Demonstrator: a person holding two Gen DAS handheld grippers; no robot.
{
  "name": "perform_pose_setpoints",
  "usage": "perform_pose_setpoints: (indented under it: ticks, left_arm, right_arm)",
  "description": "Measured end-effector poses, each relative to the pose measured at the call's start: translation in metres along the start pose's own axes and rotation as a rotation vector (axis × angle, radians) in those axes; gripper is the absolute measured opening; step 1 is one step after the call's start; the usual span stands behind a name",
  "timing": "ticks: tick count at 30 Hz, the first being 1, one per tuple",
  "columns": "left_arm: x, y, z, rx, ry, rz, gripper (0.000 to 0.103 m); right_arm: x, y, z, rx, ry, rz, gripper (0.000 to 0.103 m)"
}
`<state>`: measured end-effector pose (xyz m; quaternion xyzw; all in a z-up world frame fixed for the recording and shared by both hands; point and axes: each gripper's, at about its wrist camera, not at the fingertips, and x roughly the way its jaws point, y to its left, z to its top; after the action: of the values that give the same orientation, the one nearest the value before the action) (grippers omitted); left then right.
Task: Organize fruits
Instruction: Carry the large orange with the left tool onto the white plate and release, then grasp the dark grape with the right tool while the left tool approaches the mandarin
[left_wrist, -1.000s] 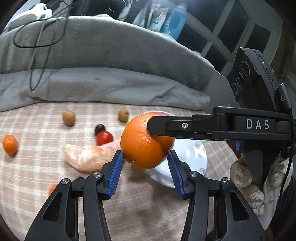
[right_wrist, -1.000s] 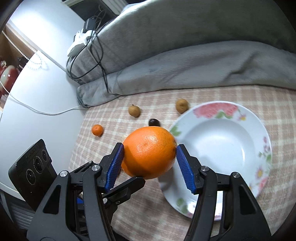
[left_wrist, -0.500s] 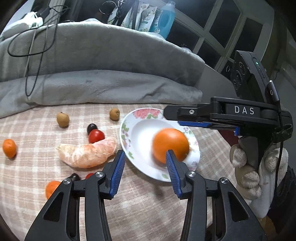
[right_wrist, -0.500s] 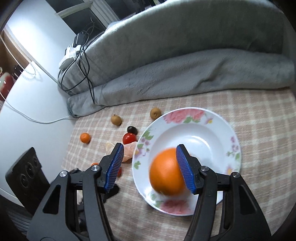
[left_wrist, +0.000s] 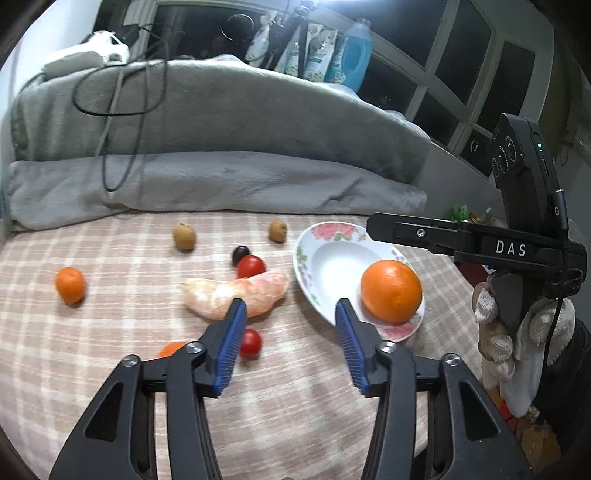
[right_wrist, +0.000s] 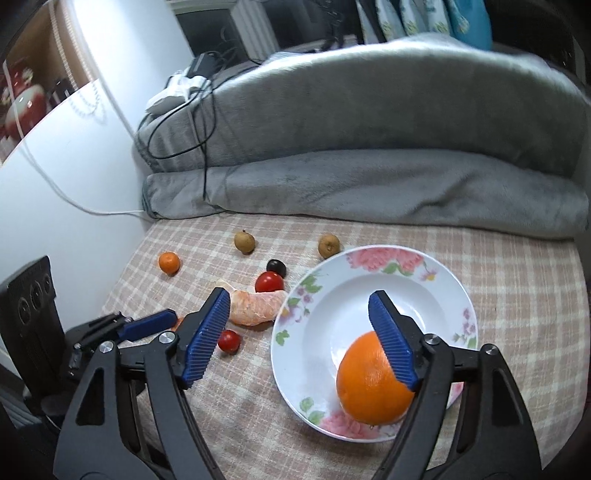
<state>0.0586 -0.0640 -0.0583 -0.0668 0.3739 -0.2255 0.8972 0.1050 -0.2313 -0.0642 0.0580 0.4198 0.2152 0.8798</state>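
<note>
A big orange (right_wrist: 369, 384) lies free in the flowered white plate (right_wrist: 406, 280), at its near rim. My right gripper (right_wrist: 298, 295) hangs above the plate with its jaws opening; its right finger crosses in front of the orange and no pad presses on it. My left gripper (left_wrist: 289, 302) hovers left of the plate (left_wrist: 332, 258), its jaws opening with nothing between them. From that side the orange (left_wrist: 391, 290) sits just right of its right finger. A peeled citrus piece (left_wrist: 236, 293) lies beside the plate.
Loose on the checked cloth are two cherry tomatoes (left_wrist: 251, 266) (left_wrist: 250, 343), a dark grape (left_wrist: 240, 254), two longans (left_wrist: 183, 237) (left_wrist: 277, 230) and a small mandarin (left_wrist: 70, 284). Grey folded blankets (left_wrist: 221, 177) close off the far side. A gloved hand (left_wrist: 495, 332) holds the right gripper.
The right gripper held the orange above the cloth, then let it go into the plate. Both grippers have drawn back and up, and their jaws stand wider.
</note>
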Motion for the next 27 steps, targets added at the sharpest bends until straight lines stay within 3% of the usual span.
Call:
perform_pose_setpoints:
  ticks: [27]
  left_arm:
    - [-0.022,0.101,-0.029,-0.128,0.012,0.196,0.053]
  right_arm:
    - [0.038,0.046,0.006,-0.217,0.099,0.019,0.081]
